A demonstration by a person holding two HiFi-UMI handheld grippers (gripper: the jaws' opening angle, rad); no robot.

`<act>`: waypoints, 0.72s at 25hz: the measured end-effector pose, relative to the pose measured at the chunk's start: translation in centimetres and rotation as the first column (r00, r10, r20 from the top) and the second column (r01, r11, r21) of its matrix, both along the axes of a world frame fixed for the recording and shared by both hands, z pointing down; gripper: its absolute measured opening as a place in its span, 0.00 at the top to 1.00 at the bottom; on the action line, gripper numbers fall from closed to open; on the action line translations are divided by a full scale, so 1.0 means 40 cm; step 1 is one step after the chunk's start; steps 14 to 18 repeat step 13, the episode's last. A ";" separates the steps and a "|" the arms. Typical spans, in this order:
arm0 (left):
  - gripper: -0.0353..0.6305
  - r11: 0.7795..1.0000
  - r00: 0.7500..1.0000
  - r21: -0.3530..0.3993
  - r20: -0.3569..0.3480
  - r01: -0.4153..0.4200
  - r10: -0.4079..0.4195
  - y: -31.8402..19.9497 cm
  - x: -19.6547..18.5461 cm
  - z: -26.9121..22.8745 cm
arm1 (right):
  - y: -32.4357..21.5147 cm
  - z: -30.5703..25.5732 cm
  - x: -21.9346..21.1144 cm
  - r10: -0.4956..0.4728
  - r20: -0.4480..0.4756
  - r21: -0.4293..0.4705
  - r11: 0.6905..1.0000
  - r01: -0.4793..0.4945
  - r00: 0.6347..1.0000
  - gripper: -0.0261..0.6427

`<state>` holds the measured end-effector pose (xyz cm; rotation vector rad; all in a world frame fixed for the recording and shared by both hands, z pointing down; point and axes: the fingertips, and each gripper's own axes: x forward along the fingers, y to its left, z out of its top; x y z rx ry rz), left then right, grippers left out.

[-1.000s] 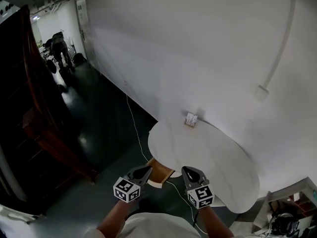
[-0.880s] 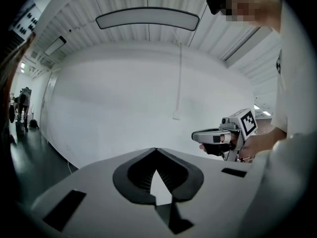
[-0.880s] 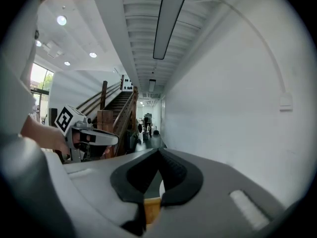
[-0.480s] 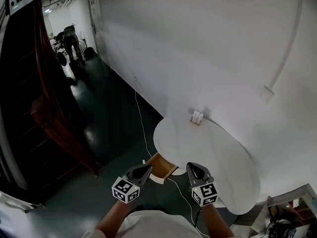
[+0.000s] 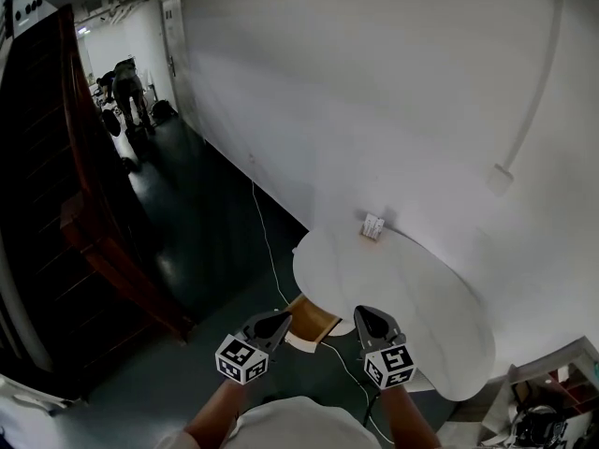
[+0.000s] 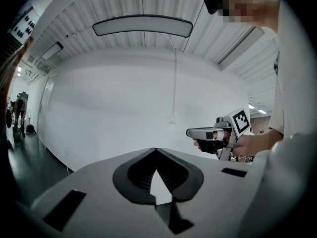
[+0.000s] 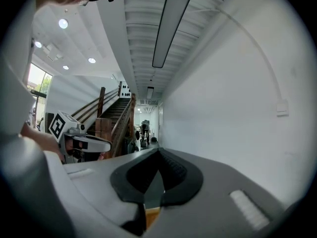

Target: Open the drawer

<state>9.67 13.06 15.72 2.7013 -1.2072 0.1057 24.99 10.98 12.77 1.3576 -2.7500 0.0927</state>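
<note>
A light wooden drawer (image 5: 307,320) shows under the near edge of the white rounded table (image 5: 421,297), with a pale front lip. In the head view my left gripper (image 5: 280,322) hovers just left of it and my right gripper (image 5: 366,317) just right of it, over the table's edge. Both are held level, side by side, touching nothing. In the left gripper view the left gripper (image 6: 156,149) has its jaws together and empty. The right gripper (image 7: 158,151) is likewise shut, with a sliver of orange-brown wood (image 7: 151,215) seen below its jaws.
A small white box (image 5: 372,225) sits on the table against the white wall. A cable (image 5: 267,241) trails over the dark floor. A dark wooden staircase (image 5: 84,232) stands at left, with people far down the corridor (image 5: 126,87). Clutter lies at bottom right (image 5: 543,410).
Both grippers have risen slightly and stayed shut and empty. The head view has swung a little, so the table sits further right.
</note>
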 end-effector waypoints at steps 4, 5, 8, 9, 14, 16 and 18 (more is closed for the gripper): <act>0.94 1.000 1.000 0.003 -0.007 -0.016 0.016 0.000 -0.008 -0.005 | 0.007 0.001 -0.010 0.009 0.000 -0.004 1.000 -0.009 1.000 0.94; 0.94 1.000 1.000 0.004 -0.008 -0.018 0.018 -0.001 -0.012 -0.005 | 0.009 0.002 -0.013 0.013 -0.002 -0.003 1.000 -0.013 1.000 0.94; 0.94 1.000 1.000 0.002 -0.018 -0.021 0.021 0.002 -0.028 -0.007 | 0.014 0.003 -0.020 0.025 -0.003 -0.004 1.000 -0.025 1.000 0.94; 0.94 1.000 1.000 0.002 -0.021 -0.020 0.020 0.004 -0.031 -0.008 | 0.016 0.003 -0.022 0.027 -0.004 -0.005 1.000 -0.027 1.000 0.94; 0.94 1.000 0.999 0.002 -0.028 -0.018 0.018 0.007 -0.037 -0.012 | 0.024 -0.002 -0.028 0.017 -0.019 -0.002 1.000 -0.017 1.000 0.94; 0.94 1.000 0.999 0.002 -0.028 -0.018 0.018 0.007 -0.037 -0.012 | 0.024 -0.002 -0.028 0.017 -0.019 -0.002 1.000 -0.017 1.000 0.94; 0.94 1.000 0.999 0.002 -0.028 -0.018 0.018 0.007 -0.037 -0.012 | 0.024 -0.002 -0.028 0.017 -0.019 -0.002 1.000 -0.017 1.000 0.94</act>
